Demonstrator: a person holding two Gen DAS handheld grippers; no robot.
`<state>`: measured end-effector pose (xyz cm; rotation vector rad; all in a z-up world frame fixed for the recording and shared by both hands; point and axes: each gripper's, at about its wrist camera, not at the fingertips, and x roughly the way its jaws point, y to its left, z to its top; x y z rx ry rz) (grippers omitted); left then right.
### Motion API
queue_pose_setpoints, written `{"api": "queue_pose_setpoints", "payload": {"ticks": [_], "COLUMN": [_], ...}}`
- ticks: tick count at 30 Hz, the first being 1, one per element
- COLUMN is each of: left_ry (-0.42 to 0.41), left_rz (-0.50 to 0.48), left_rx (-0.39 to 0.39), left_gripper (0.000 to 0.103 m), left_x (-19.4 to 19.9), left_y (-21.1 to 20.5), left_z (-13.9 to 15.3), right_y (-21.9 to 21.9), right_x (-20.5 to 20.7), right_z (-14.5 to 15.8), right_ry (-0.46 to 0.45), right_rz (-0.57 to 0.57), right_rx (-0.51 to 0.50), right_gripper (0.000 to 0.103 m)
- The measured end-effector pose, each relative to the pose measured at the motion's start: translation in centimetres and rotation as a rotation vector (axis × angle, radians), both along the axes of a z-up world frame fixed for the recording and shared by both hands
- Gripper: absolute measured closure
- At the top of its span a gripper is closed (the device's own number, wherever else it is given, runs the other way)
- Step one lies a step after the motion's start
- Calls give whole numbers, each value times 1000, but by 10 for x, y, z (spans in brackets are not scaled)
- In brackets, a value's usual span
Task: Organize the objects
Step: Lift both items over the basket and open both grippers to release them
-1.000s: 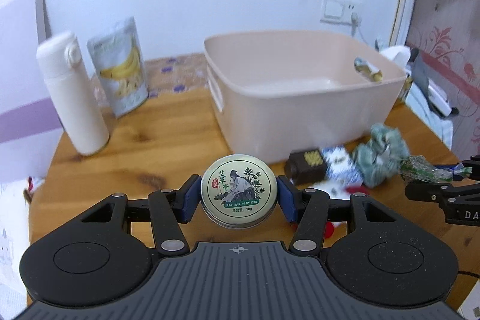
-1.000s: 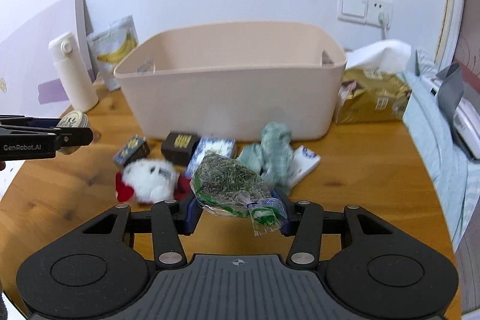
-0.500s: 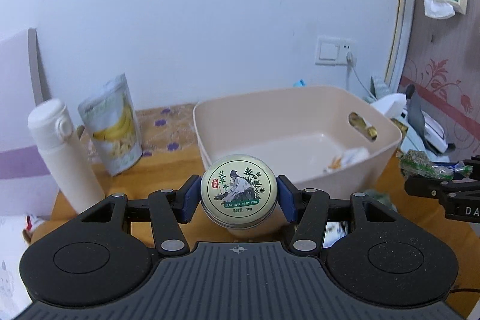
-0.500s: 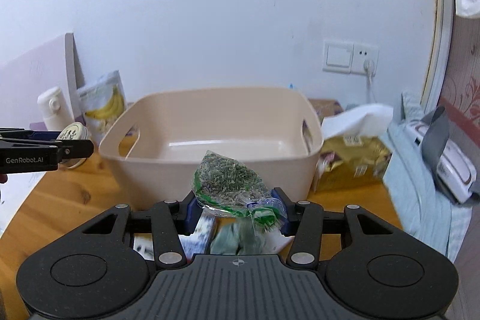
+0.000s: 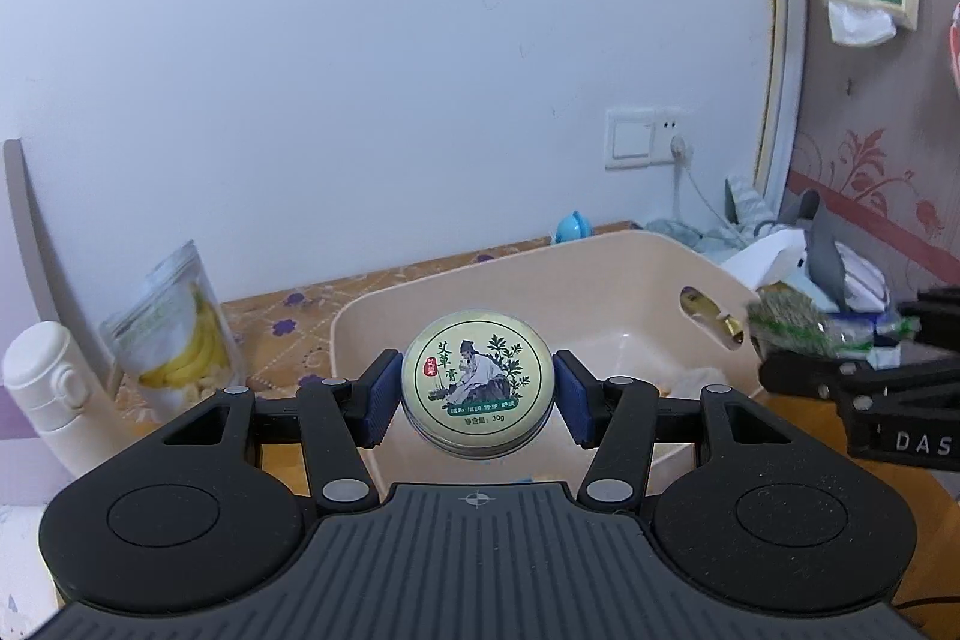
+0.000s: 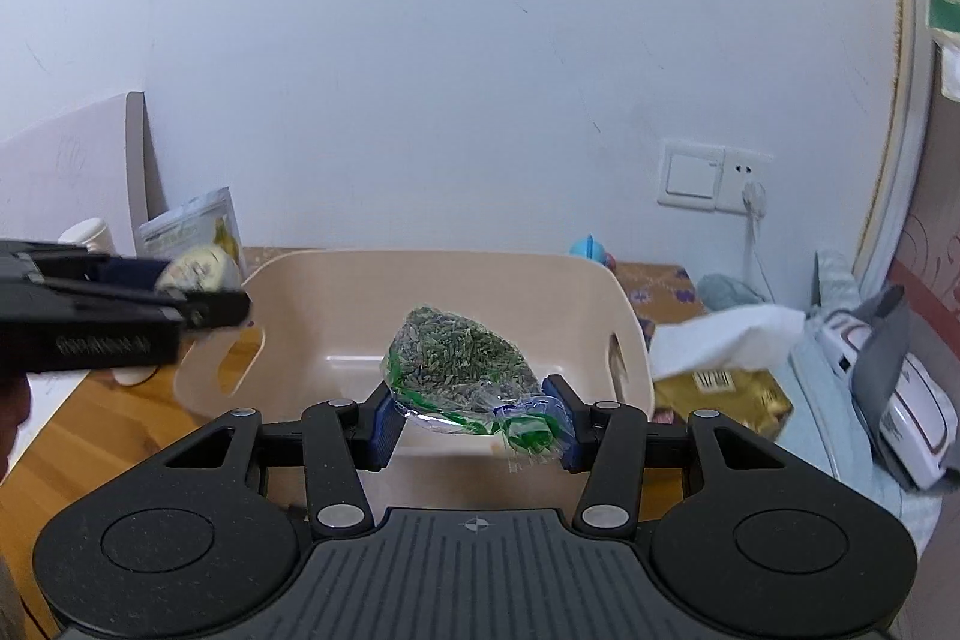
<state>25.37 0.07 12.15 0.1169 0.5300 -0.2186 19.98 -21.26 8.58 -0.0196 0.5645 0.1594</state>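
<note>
— Bin (image 5: 630, 256) contents, what did you see past the jaws?

— The beige bin sat on the wooden bench (image 6: 90, 418), ahead of and below both grippers. Through the left view, something pale and crumpled with a bit of orange lay on its floor, just right of the left gripper's (image 5: 477, 397) jaws; I could not tell what it was. Most of the floor looked bare.

— And the jaws themselves?

— The left gripper's jaws were pinched on a round tin (image 5: 477, 391) with a green printed lid, held over the bin's near wall. The right gripper's (image 6: 474, 415) jaws were clamped on a clear bag of dried green herbs (image 6: 462, 370), held above the bin's opening.

— Anything left of the jaws?

— A banana snack pouch (image 5: 180, 322) and a white flask (image 5: 48, 388) stood on the bench, well left of the left jaws, outside the bin.
</note>
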Motion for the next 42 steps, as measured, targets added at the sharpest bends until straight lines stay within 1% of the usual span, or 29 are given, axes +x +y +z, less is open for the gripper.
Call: {"api": "queue_pose_setpoints", "payload": {"ticks": [4,8,12,17,21,25,32,34,35,38,39,40,42], "left_ry": [35,71,99,172,197,245,287,290,291,288,283,277,256], "left_rz": [1,2,8,39,18,19,21,18,15,16,15,14,22], "left_rx": [38,37,54,24,58,89,113,119,121,117,113,107,100], "left_gripper": [48,48,48,48,48,47,47,47,47,46,45,39,33], "left_x": [16,34,52,76,83,91,95,95,95,93,91,89,85], "left_y": [-11,-18,-24,-23,-26,-29,-31,-31,-31,-31,-31,-30,-29], "left_z": [-10,-20,-31,-42,-50,-61,-72,-74,-74,-73,-72,-69,-63], "right_y": [4,8,13,18,19,22,20,19,19,17,17,17,14], "right_x": [18,36,50,64,73,78,80,79,79,76,75,74,71], "right_z": [-2,-8,-18,-30,-40,-49,-57,-58,-57,-57,-56,-55,-52], "right_ry": [3,17,43,78,105,134,163,166,166,162,159,154,140], "right_rz": [4,-1,-1,6,9,13,7,5,4,3,1,-2,-12], "right_rx": [-5,-8,-17,-41,-59,-72,-92,-95,-95,-88,-85,-81,-69], "right_gripper": [57,57,57,57,57,57,55,52,45,44,42,41,33]}}
